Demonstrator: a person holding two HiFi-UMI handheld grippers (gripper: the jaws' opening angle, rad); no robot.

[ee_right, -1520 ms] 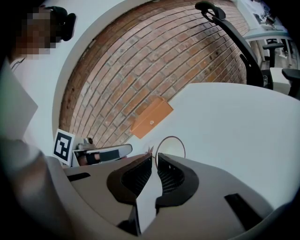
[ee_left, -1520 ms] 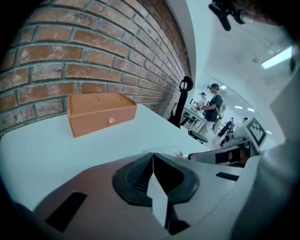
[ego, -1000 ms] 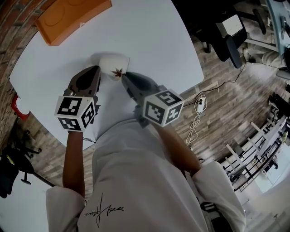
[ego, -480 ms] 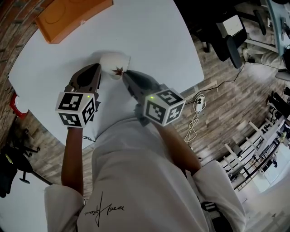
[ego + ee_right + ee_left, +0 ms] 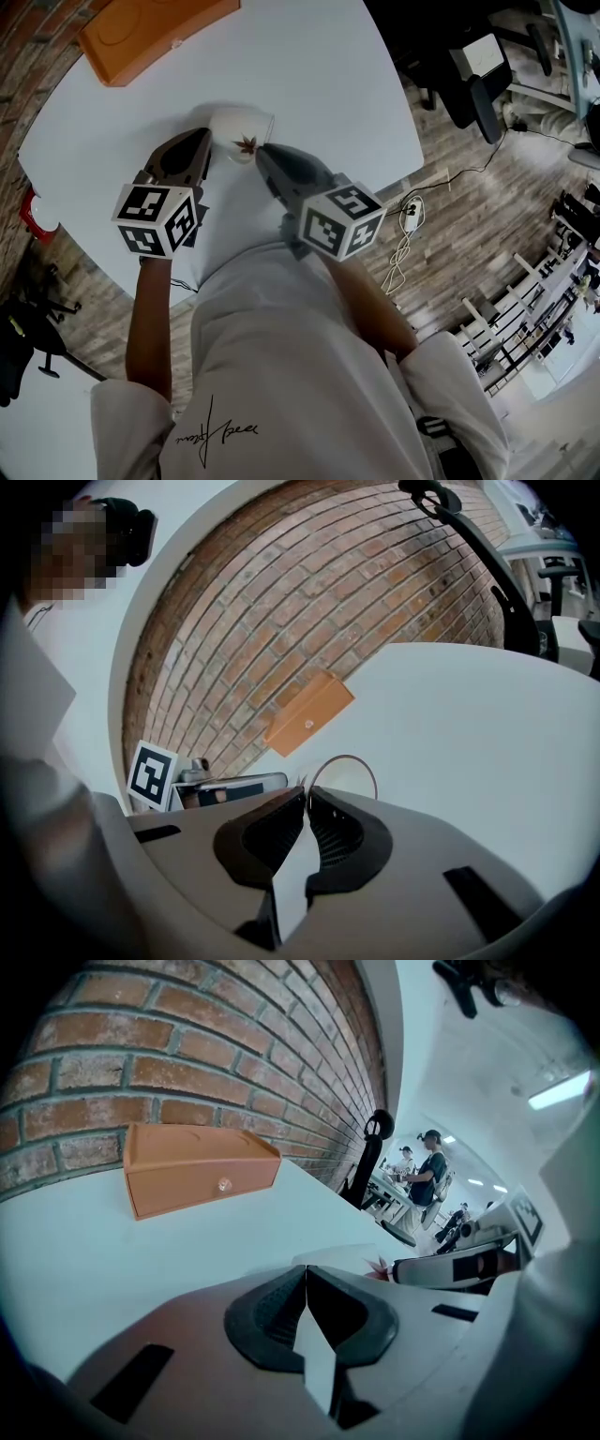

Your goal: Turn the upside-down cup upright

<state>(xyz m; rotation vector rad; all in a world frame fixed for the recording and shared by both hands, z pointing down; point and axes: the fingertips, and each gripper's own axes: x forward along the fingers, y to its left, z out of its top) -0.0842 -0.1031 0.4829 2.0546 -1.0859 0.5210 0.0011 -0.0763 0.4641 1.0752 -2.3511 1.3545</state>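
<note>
The white cup [image 5: 236,129], marked with a small red leaf [image 5: 247,145], is being held tipped on its side near the middle of the table [image 5: 319,75]. Its mouth is being turned right and near, toward the right gripper [image 5: 262,152]. The jaws of the right gripper are being pressed almost together on the cup's wall at the rim, one jaw seemingly inside the mouth and the other outside. The left gripper [image 5: 201,139] is being held just left of the cup, its jaws closed tip to tip with nothing between them. Whether it is touching the cup cannot be told. An orange box [image 5: 150,33] is lying at the far left of the table, well apart from the cup.
</note>
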